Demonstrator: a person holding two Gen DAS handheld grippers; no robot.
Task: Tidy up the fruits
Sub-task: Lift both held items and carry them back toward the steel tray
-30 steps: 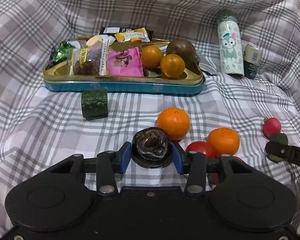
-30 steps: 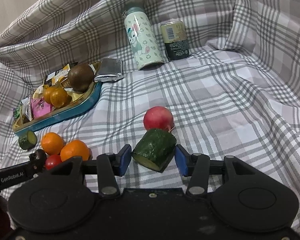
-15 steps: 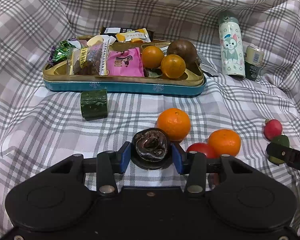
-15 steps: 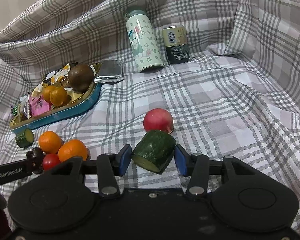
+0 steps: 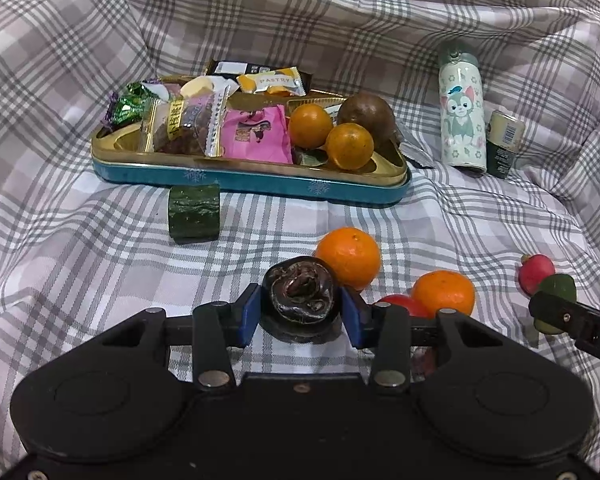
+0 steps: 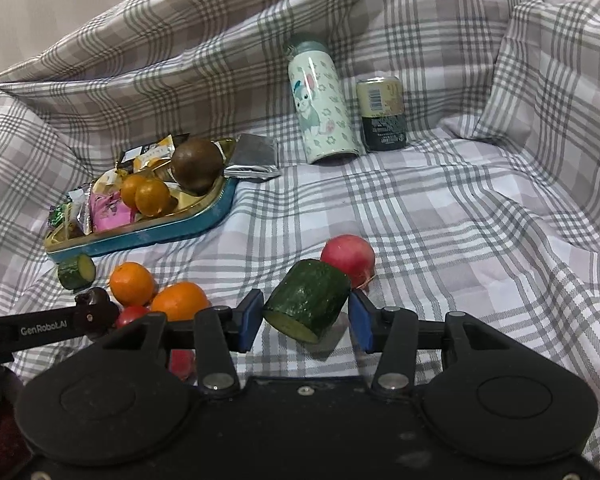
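Dark fruit: a dark, wrinkled round fruit (image 5: 302, 294) sits between the blue pads of the left gripper (image 5: 301, 312); the jaws are closed narrowly onto its sides; whether it is lifted clear of the cloth cannot be told
Cucumber piece: a short green cucumber piece (image 6: 308, 300) lies between the pads of the right gripper (image 6: 306, 320); its long axis is tilted, cut face toward the near left; the jaws are fairly wide, and contact with the pads cannot be told
Key relation: the tray (image 5: 260, 182) lies far and slightly left of the left gripper's jaws, far-left of the right gripper's; the left one looks nearer to it
Loose fruit: two oranges (image 5: 350, 258) and a red tomato (image 5: 400, 304) rest on the cloth just right of the dark fruit; a pink-red fruit (image 6: 348, 258) touches the cucumber's far end
Tray contents: two oranges, a brown fruit (image 5: 366, 118) and snack packets; a second cucumber piece (image 5: 194, 212) lies just near its front wall
Surroundings: checked cloth (image 5: 80, 260); a patterned bottle (image 5: 462, 120) and a can (image 5: 504, 144) stand far right
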